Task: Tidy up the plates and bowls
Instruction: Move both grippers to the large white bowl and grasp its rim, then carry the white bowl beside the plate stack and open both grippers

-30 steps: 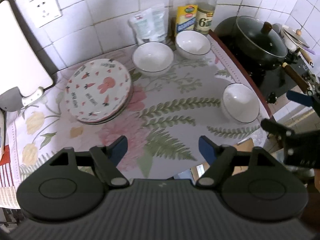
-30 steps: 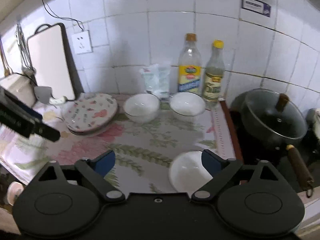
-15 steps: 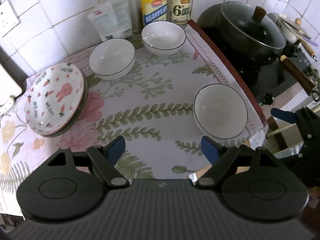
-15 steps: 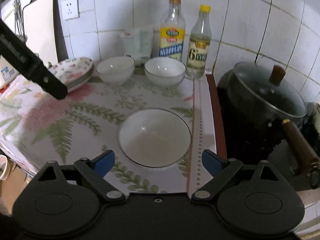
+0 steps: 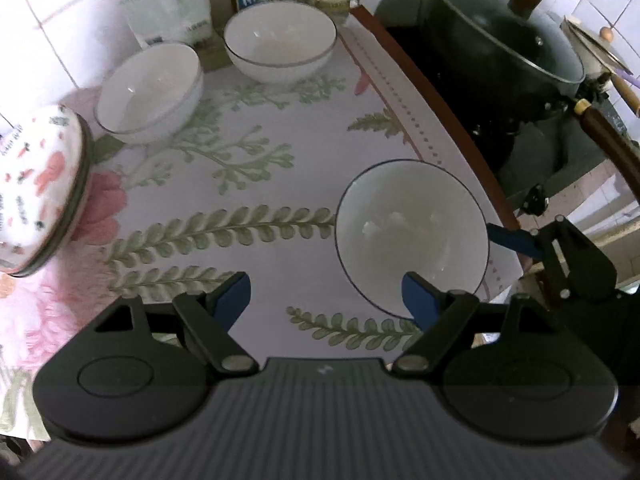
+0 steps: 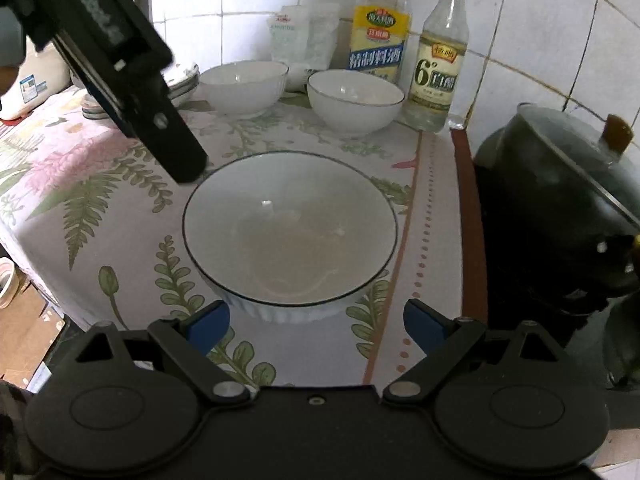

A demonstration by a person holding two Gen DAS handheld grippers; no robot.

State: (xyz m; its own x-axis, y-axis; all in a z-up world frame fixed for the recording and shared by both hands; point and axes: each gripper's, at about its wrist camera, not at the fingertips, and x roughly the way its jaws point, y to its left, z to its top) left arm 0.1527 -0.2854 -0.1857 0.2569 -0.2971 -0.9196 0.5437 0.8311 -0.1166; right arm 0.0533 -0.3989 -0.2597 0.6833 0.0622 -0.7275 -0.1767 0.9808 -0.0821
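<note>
A white ceramic bowl with a thin dark rim (image 6: 290, 228) sits near the right edge of the floral-clothed surface (image 6: 120, 216), just ahead of the right gripper (image 6: 316, 320), whose blue-tipped jaws are spread wide. The left gripper (image 5: 326, 296), equally spread and empty, hovers beside it. Two more white bowls (image 5: 280, 42) stand by the tiled wall, with patterned plates (image 5: 36, 192) stacked to their left.

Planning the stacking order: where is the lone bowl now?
The lone bowl sits centred before the right gripper, near the table's stove-side edge, apart from the two bowls by the bottles.

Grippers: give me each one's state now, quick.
Left gripper: open, holding nothing.
Right gripper: open, empty, at the near bowl.
</note>
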